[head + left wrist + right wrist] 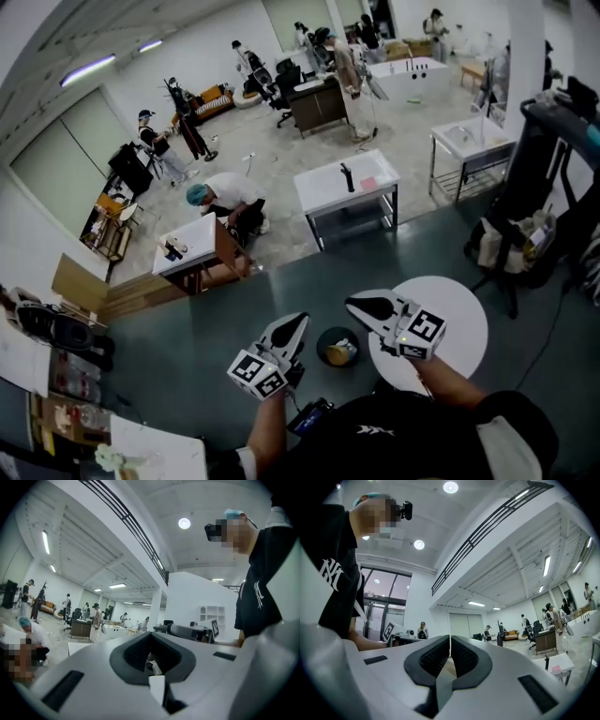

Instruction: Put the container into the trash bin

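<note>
Floor (234, 309): dark green; the bin stands on it, close in front of the person.
Table (464, 314): white and round, just to the right of the bin. Whether its edge touches the bin I cannot tell.
Bin (322, 343): small, dark and open-topped, upright, lying between the two grippers in the head view.
Left gripper (296, 321): held about level, above and to the left of the bin. Its jaws are clenched together with nothing between them.
Right gripper (356, 302): above the table's near edge, to the right of the bin. Its jaws are pressed together and empty.
Container (341, 352): a tan and pale thing lies inside the bin, apart from both grippers. I take it for the container; it is too small to tell its shape.
Step in hand: the drop looks done, so what remains is to check and come away cleanly.
How to do it well: look down into the bin and confirm the container sits wholly below the rim, not propped on it. Draw both grippers up and outward, not across the opening. Keep the jaws closed so no fingertip hooks the rim.
Risk: the bin looks light, and a brush against its wall could tip it and spill the container.
</note>
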`<state>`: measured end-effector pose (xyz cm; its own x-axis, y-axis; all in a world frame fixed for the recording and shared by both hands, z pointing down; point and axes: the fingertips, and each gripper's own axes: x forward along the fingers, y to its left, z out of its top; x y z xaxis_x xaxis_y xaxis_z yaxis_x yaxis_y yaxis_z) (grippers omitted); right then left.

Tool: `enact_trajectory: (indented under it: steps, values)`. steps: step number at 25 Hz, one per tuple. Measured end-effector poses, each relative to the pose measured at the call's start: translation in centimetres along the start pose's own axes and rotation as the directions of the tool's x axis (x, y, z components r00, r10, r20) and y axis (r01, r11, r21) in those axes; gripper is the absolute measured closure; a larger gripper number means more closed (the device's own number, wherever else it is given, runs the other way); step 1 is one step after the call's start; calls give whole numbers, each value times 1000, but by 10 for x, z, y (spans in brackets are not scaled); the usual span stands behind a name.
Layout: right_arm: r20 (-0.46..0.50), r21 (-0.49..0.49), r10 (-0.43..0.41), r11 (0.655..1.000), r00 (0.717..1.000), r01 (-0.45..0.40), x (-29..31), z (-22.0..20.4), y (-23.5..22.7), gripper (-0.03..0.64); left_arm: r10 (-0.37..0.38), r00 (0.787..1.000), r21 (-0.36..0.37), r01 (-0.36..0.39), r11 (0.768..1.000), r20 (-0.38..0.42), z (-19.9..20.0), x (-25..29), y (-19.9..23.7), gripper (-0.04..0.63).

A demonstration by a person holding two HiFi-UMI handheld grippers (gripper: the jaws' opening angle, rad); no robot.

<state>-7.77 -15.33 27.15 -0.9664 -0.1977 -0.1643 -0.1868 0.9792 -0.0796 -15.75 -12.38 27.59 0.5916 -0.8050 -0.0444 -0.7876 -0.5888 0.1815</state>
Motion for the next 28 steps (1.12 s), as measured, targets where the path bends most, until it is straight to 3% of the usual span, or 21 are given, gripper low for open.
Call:
enact_trajectory:
  steps: [7, 12, 15, 17, 20, 24, 28]
  values:
    - [-116, 67, 73, 996, 991, -65, -51, -41, 91, 577, 22, 1000, -33, -21, 999, 21, -34, -67, -75, 592]
    - [-87, 148, 169, 977, 982, -155, -87, -45, 150, 577, 72, 997, -109, -68, 992, 32, -70, -108, -114, 592]
    - [-113, 145, 228, 967, 967, -211, -104, -27, 170, 580, 87, 996, -143, -82, 986, 24, -72, -115, -146, 592]
    - [-106, 139, 280, 954, 954, -265, -117, -12, 177, 580, 100, 995, -109, -101, 989, -7, -66, -114, -174, 592]
    - [-109, 138, 313, 945, 943, -298, -140, -22, 171, 580, 183, 981, -64, -187, 980, -63, -79, -115, -184, 592]
    - [-98, 113, 383, 921, 919, -372, -173, -18, 198, 578, 218, 972, -117, -228, 967, -87, -118, -118, -220, 592]
    - [-158, 57, 403, 915, 902, -399, -233, -23, 201, 578, 239, 967, -144, -250, 958, -89, -139, -87, -271, 592]
